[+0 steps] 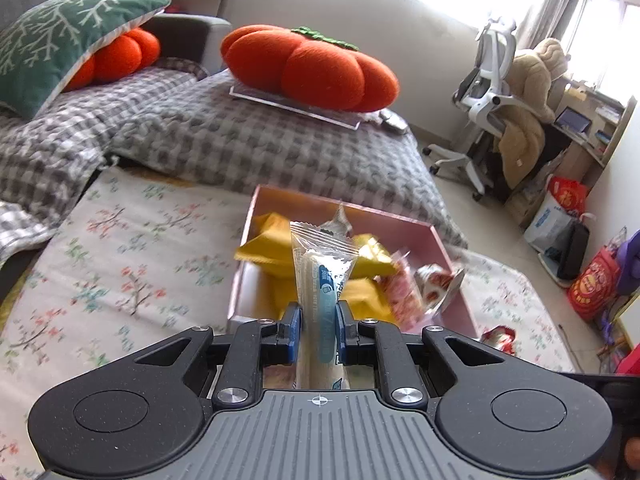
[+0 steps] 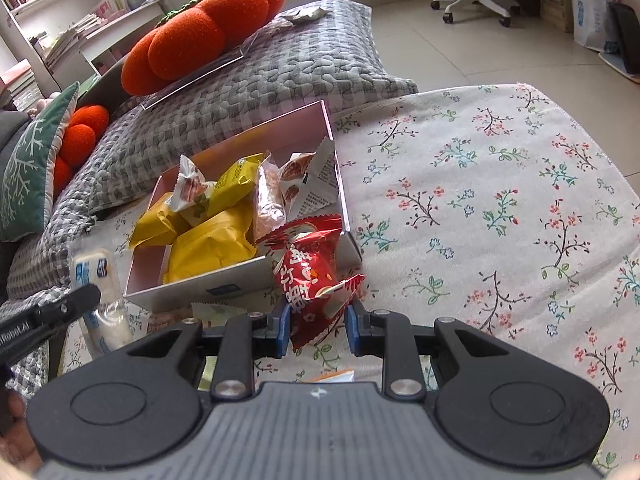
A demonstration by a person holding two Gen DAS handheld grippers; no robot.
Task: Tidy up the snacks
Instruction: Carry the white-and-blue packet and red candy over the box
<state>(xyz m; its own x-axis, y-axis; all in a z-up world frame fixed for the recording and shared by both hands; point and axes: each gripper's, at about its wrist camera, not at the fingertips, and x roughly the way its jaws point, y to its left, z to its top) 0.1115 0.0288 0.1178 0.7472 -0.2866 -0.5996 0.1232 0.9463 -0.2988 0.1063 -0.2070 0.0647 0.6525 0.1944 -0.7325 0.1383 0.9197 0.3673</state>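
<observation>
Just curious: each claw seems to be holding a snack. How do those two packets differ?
The left claw holds a clear, long, blue-printed packet; the right claw's red packet is opaque, short and crinkled. The clear packet stands upright; the red one tilts. Both are pinched near the pink box.

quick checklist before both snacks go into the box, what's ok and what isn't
1. Left gripper clamped on the clear white and blue packet: ok.
2. Right gripper clamped on the red wrapped snack: ok.
3. Pink box upright and open on the floral cloth: ok.
4. Free room in the box: not ok on the near side, where the yellow packets pile up; the far end looks barer.
5. Red snack clear of the box wall: cannot tell; it overlaps the near corner in the right wrist view.
6. Stray snacks outside the box: not ok; one red wrapper lies on the cloth.
</observation>
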